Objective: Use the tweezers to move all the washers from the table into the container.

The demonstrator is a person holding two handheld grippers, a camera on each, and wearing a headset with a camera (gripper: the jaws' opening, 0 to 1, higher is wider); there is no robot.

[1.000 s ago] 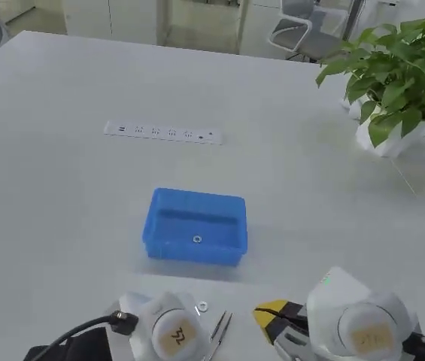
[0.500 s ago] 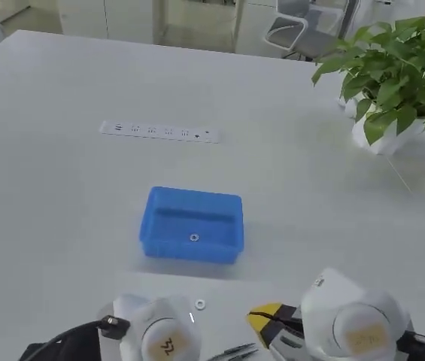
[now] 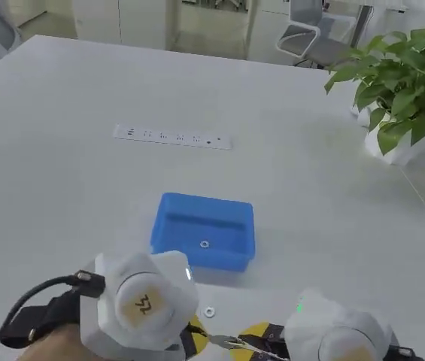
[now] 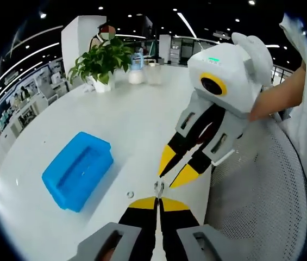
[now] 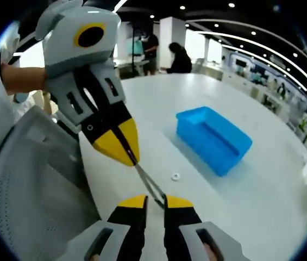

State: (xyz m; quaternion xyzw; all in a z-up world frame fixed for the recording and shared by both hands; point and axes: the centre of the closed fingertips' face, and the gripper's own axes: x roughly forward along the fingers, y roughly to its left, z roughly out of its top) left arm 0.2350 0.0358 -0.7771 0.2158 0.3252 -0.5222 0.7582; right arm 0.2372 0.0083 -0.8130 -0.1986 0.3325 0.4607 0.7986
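Thin metal tweezers (image 3: 228, 343) hang between my two grippers above the table's near edge. My left gripper (image 4: 158, 200) is shut on one end of them. My right gripper (image 5: 156, 204) holds the other end (image 5: 152, 190), its jaws a narrow gap apart with the tweezers' arms between them. The two grippers face each other tip to tip. One washer (image 3: 210, 310) lies on the table just in front of them. Beyond it stands the blue container (image 3: 165, 226), with one washer (image 3: 204, 244) on its floor.
A white power strip (image 3: 171, 138) lies further back on the grey table (image 3: 62, 180). A potted plant (image 3: 404, 83) stands at the far right. Office chairs sit beyond the table's far edge. A mesh chair back (image 4: 256, 190) is close beside the grippers.
The tweezers lay on the table between the grippers a second ago; now they are lifted and held at both ends. The left gripper has risen and swung in toward the right one.
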